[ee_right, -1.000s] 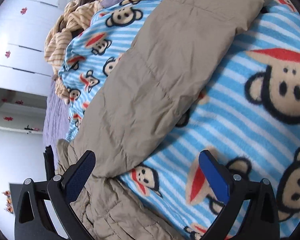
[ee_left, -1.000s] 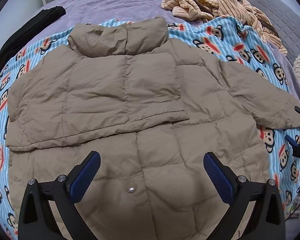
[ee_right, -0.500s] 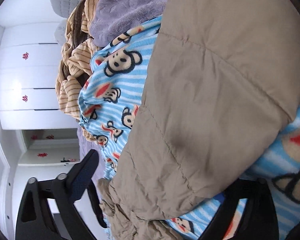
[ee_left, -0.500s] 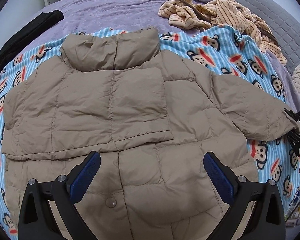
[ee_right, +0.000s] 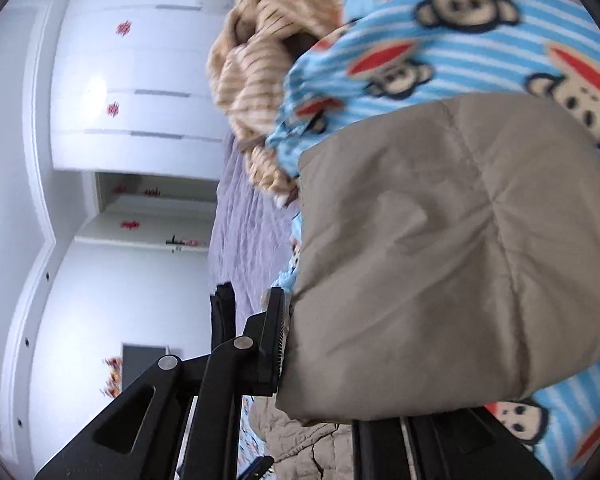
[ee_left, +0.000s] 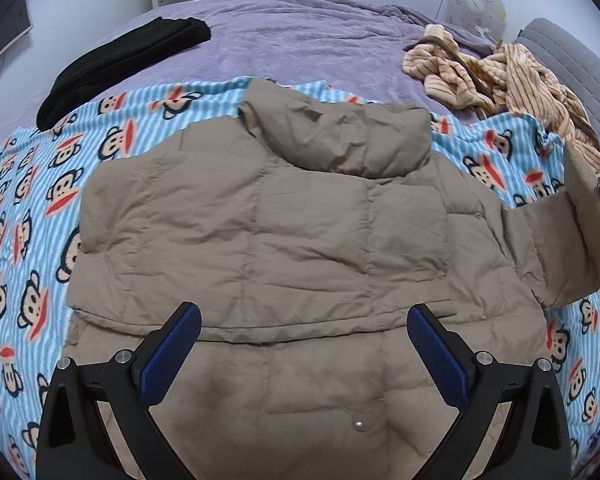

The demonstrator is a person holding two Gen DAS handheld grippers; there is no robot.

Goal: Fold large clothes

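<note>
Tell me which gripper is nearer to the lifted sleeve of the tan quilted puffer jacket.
Right. The right gripper has just closed on the lifted sleeve at its cuff. The left gripper hovers open over the tan quilted puffer jacket near its hem, well away from the sleeve.

black left gripper (ee_left: 302,350), blue pads (ee_left: 172,350), silver screws (ee_left: 123,357)

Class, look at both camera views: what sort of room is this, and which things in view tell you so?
Most likely a bedroom. A wide bed with a purple cover fills the view, a padded grey headboard stands at one end, and white wardrobe doors line the wall.
</note>
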